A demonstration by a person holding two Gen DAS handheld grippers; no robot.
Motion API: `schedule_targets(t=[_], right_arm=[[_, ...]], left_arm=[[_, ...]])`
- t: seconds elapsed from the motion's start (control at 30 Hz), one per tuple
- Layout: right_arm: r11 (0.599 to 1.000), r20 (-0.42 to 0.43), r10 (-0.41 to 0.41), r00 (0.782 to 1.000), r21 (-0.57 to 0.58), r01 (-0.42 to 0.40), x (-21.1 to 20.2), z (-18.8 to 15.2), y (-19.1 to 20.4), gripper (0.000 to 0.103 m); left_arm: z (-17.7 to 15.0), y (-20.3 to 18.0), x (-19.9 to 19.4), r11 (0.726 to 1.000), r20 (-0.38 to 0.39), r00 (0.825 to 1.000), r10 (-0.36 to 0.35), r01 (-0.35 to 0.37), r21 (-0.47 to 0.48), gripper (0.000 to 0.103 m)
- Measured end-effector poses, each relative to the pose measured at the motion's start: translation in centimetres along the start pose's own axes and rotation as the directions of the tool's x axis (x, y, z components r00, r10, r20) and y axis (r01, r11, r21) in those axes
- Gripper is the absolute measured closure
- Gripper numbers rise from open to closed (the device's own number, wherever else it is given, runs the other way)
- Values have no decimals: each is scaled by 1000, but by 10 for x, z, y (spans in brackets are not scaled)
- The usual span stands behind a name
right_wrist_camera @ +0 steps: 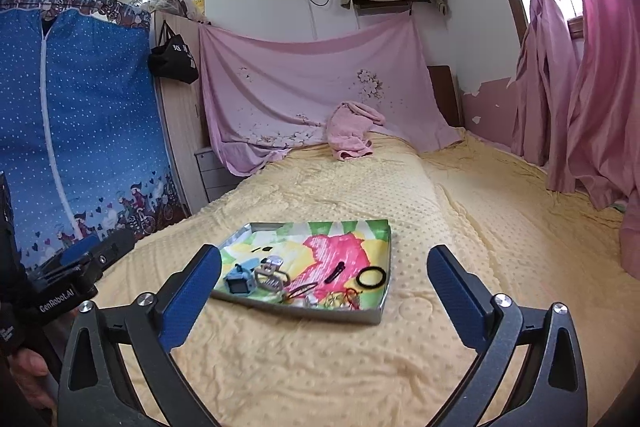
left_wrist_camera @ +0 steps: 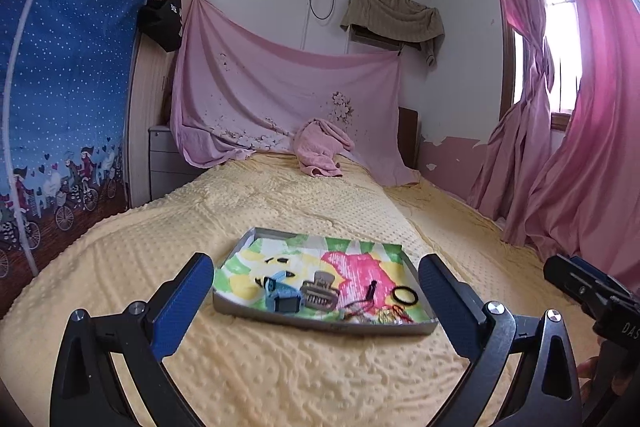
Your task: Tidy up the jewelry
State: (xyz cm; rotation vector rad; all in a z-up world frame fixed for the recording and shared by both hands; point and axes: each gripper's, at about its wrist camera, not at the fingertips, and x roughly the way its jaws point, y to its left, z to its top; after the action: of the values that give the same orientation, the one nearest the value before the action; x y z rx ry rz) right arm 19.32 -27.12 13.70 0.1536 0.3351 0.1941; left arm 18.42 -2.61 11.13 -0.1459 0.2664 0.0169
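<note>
Yellow blanket point(left_wrist_camera: 304, 379): dotted fleece covered the bed; nothing lay loose on it near the tray.
Left gripper point(left_wrist_camera: 316, 303): blue-padded jaws stood wide apart and empty, hovering short of the tray's near edge.
Tray point(left_wrist_camera: 320, 325): shallow metal box with a bright printed liner, resting flat on the blanket — it held all the jewelry.
Contents, left to right: blue watch point(left_wrist_camera: 282, 297), beige hair claw point(left_wrist_camera: 320, 291), dark clip point(left_wrist_camera: 372, 289), black ring band point(left_wrist_camera: 405, 295); a tangle of red and gold cords point(left_wrist_camera: 384, 313) sat at the near right corner.
Right gripper point(right_wrist_camera: 324, 301): jaws likewise spread wide, holding nothing, well back from the tray.
Step in hand: judged finished or nearly so — every piece seemed gathered inside, both tools clear.
Next move: if any, a narrow pinch on the tangled cords, which could snag neighbours.
Surroundings: blue wardrobe cover point(left_wrist_camera: 68, 75) left, pink sheet point(left_wrist_camera: 280, 83) behind, pink curtains point(left_wrist_camera: 568, 147) right; none obstructed.
</note>
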Motion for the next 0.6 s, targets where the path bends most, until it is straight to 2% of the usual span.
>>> schedule_targets(t=[0.3, 0.47, 0.6], right_arm=[[999, 1, 18, 1000, -46, -18, -48, -30, 12, 1], [999, 16, 22, 1000, -25, -21, -72, -52, 14, 1], [998, -13, 46, 999, -29, -47, -84, -67, 19, 1]], left_arm=[[-25, 1, -39, 999, -9, 1000, 24, -24, 30, 0], [-42, 1, -58, 998, -21, 999, 33, -31, 58, 0], [-54, 3, -73, 997, -23, 999, 33, -32, 75, 0]])
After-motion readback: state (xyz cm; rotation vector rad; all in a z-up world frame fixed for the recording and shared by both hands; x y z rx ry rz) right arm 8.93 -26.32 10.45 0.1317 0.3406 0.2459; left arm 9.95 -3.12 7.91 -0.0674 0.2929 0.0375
